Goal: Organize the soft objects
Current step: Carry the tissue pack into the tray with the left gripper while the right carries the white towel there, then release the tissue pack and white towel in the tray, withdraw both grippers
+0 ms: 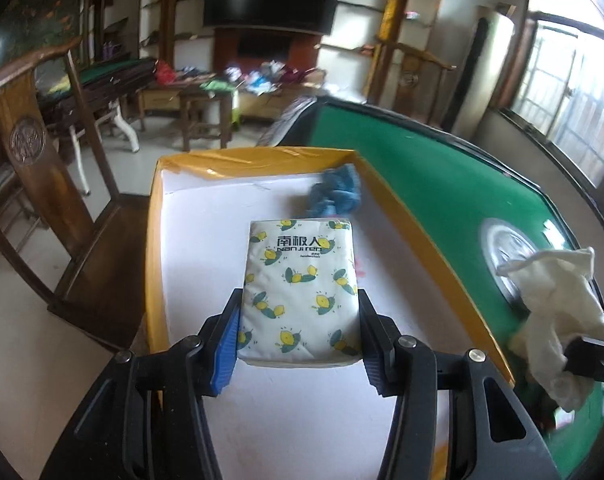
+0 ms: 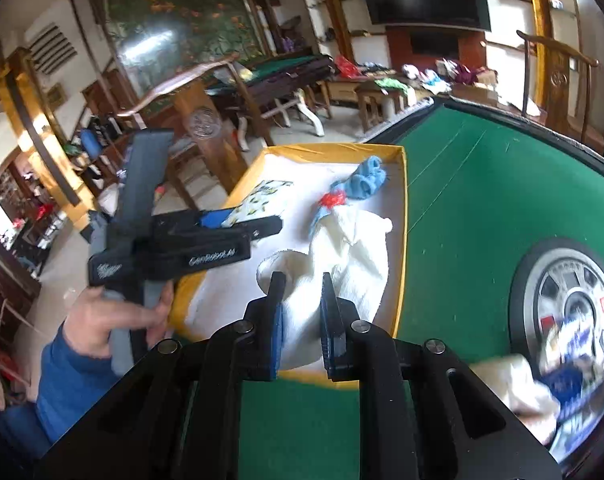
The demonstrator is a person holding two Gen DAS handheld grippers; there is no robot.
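Blurred items at the table's [image 2: 482, 200] near right edge could not be identified; part of a white cloth [image 2: 518, 388] lay there, cut off by the right hand-held gripper's body. The left hand-held gripper [image 1: 300, 334] reached level into the yellow box [image 1: 402, 224], its fingers pinching the lemon-print tissue pack [image 1: 300, 284] by its near end, over the white box floor. The right hand-held gripper [image 2: 301, 324] sat at the box's near edge, pressed onto a white sock [image 2: 334, 264] that trailed ahead into the box. A blue sock [image 2: 366, 178] lay in the box's far right corner, well beyond both.
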